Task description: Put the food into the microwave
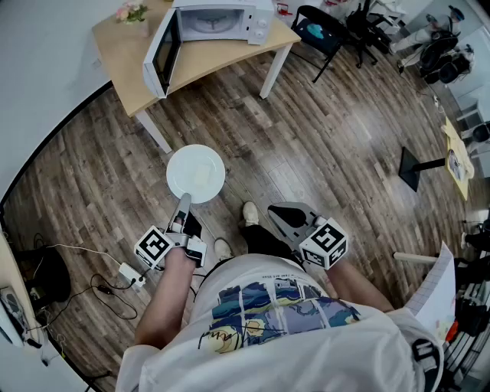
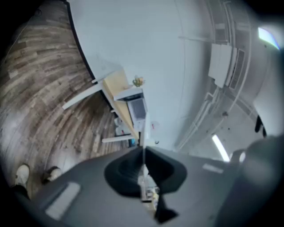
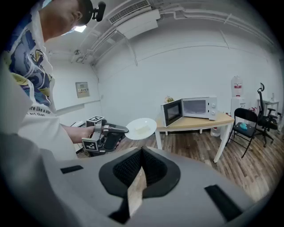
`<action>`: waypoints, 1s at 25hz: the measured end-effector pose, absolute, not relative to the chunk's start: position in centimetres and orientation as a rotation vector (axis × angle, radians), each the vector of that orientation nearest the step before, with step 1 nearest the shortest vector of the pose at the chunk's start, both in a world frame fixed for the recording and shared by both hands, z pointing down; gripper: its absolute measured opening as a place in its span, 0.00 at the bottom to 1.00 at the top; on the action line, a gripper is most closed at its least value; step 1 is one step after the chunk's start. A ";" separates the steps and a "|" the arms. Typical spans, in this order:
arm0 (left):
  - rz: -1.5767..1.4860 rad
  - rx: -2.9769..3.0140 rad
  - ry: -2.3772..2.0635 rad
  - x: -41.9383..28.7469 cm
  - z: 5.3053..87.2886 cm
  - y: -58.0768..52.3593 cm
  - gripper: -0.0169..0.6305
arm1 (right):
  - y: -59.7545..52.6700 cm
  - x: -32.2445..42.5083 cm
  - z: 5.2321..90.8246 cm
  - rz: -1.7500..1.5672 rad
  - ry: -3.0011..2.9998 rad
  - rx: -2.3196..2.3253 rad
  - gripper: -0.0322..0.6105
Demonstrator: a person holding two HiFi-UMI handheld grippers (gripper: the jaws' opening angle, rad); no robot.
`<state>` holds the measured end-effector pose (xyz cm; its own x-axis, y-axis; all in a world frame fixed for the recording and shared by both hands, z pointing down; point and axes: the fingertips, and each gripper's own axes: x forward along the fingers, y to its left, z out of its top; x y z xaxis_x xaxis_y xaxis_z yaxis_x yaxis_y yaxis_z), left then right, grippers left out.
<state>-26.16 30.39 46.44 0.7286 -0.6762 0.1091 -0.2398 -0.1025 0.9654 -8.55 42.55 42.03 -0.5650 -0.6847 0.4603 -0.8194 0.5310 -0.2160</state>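
The left claw (image 1: 184,200) is closed narrow on the near rim of a white plate (image 1: 196,174) and holds it out level above the wooden floor (image 1: 321,145). In the left gripper view the plate shows edge-on as a thin line running out from between the jaws. A pale piece of food (image 3: 141,128) lies on the plate. The right claw (image 1: 277,211) has its jaws together with nothing in them, just beside the person's body and well apart from the plate.

The microwave (image 1: 222,21) stands on the counter (image 1: 126,53), and its door (image 1: 163,52) is swung wide, out past the counter's front edge. Bare floor lies open between the plate's far rim and the counter. A black chair (image 1: 318,31) stands to the right of the counter.
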 end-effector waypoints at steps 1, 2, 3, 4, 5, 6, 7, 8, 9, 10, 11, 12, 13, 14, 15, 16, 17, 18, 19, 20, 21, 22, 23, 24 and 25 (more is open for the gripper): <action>-0.437 1.670 -0.736 -25.6 46.6 29.9 0.06 | 42.0 -8.1 42.1 0.577 -2.453 1.252 0.06; -0.441 1.667 -0.731 -25.0 46.7 29.3 0.06 | 41.4 -7.6 42.1 0.562 -2.452 1.256 0.06; -0.440 1.666 -0.730 -24.4 46.8 28.7 0.06 | 40.7 -7.1 42.2 0.549 -2.454 1.258 0.06; -0.431 1.665 -0.738 -23.9 46.9 28.1 0.06 | 39.8 -6.7 42.2 0.539 -2.458 1.257 0.06; -0.423 1.665 -0.747 -23.5 46.9 27.3 0.06 | 38.8 -6.2 42.2 0.530 -2.465 1.255 0.06; -0.428 1.666 -0.747 -22.8 46.6 26.4 0.06 | 37.7 -5.7 42.2 0.520 -2.473 1.250 0.06; -0.443 1.669 -0.738 -22.0 46.1 25.3 0.06 | 36.3 -5.1 42.1 0.507 -2.482 1.243 0.06; -0.453 1.674 -0.730 -21.2 45.7 24.2 0.06 | 35.0 -4.4 42.0 0.493 -2.492 1.236 0.06; -0.453 1.678 -0.730 -20.4 45.5 23.2 0.06 | 33.6 -3.6 41.8 0.481 -2.501 1.229 0.06; -0.448 1.678 -0.733 -19.7 45.5 22.3 0.06 | 32.3 -2.9 41.7 0.473 -2.509 1.226 0.06; -0.443 1.676 -0.739 -19.0 45.5 21.4 0.06 | 31.1 -2.0 41.7 0.470 -2.516 1.224 0.06; -0.442 1.671 -0.746 -18.4 45.6 20.4 0.06 | 29.9 -1.2 41.7 0.470 -2.523 1.225 0.06; -0.446 1.668 -0.752 -17.7 45.6 19.4 0.06 | 28.7 -0.4 41.7 0.469 -2.528 1.226 0.06; -0.455 1.668 -0.755 -16.9 45.5 18.4 0.06 | 27.7 0.5 41.7 0.466 -2.534 1.227 0.06; -0.461 1.671 -0.759 -16.2 45.3 17.5 0.06 | 26.8 1.3 41.6 0.458 -2.541 1.227 0.06; -0.462 1.674 -0.766 -15.5 45.3 16.7 0.06 | 25.9 2.2 41.6 0.448 -2.548 1.225 0.06; -0.463 1.677 -0.771 -14.8 45.3 15.9 0.06 | 25.1 3.0 41.6 0.442 -2.553 1.222 0.06; -0.465 1.682 -0.775 -14.1 45.3 15.0 0.06 | 24.2 3.8 41.8 0.440 -2.553 1.218 0.06; -0.467 1.686 -0.776 -13.4 45.3 14.1 0.06 | 23.4 4.5 42.0 0.443 -2.550 1.216 0.09; -0.471 1.684 -0.775 -12.7 45.4 13.1 0.06 | 22.5 5.1 42.3 0.450 -2.545 1.218 0.12; -0.474 1.675 -0.775 -12.0 45.6 12.3 0.06 | 21.9 5.6 42.6 0.460 -2.541 1.223 0.12; -0.475 1.662 -0.775 -11.5 45.8 11.6 0.06 | 21.3 5.9 42.9 0.472 -2.539 1.228 0.12; -0.475 1.652 -0.776 -11.2 46.0 10.8 0.06 | 20.7 6.1 43.2 0.482 -2.539 1.228 0.12; -0.475 1.646 -0.777 -10.9 46.1 9.8 0.06 | 20.0 6.1 43.5 0.490 -2.538 1.227 0.12; -0.476 1.643 -0.779 -10.7 46.2 8.8 0.06 | 19.2 6.2 43.7 0.499 -2.538 1.225 0.12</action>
<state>-10.75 8.78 46.22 0.6925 -0.7136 0.1061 -0.2313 -0.0803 0.9696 6.17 19.24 43.73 -0.6016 -0.6964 0.3912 -0.7927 0.5808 -0.1852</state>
